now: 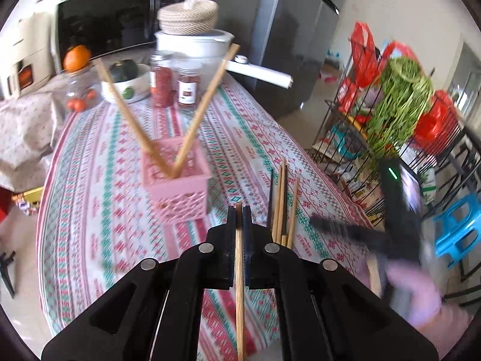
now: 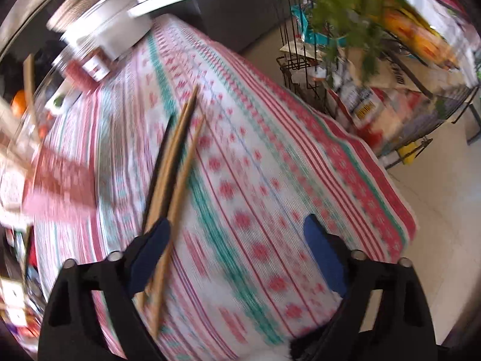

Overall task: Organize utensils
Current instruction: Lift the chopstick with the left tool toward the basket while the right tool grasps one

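The left gripper [image 1: 239, 210] is clenched on a single wooden chopstick [image 1: 239, 285], which runs between the two pads and on down out of the bottom of the view, so its lower end is cut off. The right gripper [image 2: 237, 234] stands released, its blue pads [image 2: 323, 258] wide apart with nothing between them; that whole view is smeared by motion. Using the pink basket [image 1: 177, 177] as the landmark: it stands on the patterned tablecloth [image 1: 99, 204] just ahead of the left jaws, and two chopsticks [image 1: 198, 111] lean out of it in a V. To the right of the basket a loose bundle of chopsticks [image 1: 282, 204], wooden ones with one dark one, lies flat on the cloth; in the right wrist view the same bundle passes under the left-hand pad, so its near ends are partly hidden. Behind the basket stand two spice jars [image 1: 188, 85] whose labels are too blurred to read, a white pot [image 1: 195, 43] and a woven lidded basket [image 1: 188, 15]. Far right of the basket, a wire rack [image 1: 390, 120] holds greens and red bags with unreadable print.
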Demonstrator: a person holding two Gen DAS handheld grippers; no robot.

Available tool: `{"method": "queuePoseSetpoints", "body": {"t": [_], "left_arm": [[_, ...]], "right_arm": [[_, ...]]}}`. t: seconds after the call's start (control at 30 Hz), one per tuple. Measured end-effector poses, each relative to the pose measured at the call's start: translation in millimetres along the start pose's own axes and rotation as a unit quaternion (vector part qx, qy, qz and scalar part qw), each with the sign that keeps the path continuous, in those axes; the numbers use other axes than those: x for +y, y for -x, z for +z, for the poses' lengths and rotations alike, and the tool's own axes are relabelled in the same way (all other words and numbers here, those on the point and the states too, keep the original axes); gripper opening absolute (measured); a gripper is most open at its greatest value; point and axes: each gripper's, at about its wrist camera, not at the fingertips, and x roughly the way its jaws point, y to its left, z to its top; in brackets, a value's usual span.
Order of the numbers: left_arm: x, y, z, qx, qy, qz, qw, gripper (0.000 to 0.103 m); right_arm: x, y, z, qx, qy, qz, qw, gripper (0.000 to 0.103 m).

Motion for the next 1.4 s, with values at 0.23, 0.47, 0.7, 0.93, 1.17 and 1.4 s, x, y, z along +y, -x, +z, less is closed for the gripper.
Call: {"method": "queuePoseSetpoints", "body": {"t": [0.23, 0.47, 0.7, 0.93, 1.17, 1.4], "left_arm": [[29, 20, -8, -0.014, 0.029, -0.017, 0.9993, 0.003], [40, 37, -6, -0.032, 0.041, -0.03, 0.9982, 0.003], [40, 39, -5, -0.033, 0.039, -0.023, 0.9984, 0.003], [42, 38, -7, -0.034, 0.04, -0.014, 0.9985, 0.003], [42, 40, -10, -0.038, 0.041, -0.005, 0.9984, 0.003], [45, 57, -13, -0.066, 0.054, 0.01, 0.9963, 0.003]], "right_arm": [[16, -30, 41, 0.022, -0.048, -0.017, 0.998, 0.058], [23, -46, 51, 0.03, -0.067, -0.012, 0.997, 0.053], [46, -54, 49, 0.014, -0.025, -0.06, 0.998, 0.009], [27, -39, 39, -0.002, -0.035, -0.022, 0.999, 0.006], [21, 1, 14, -0.037, -0.017, 0.013, 0.999, 0.006], [24, 69, -31, -0.106, 0.046, 0.032, 0.993, 0.006]]}}
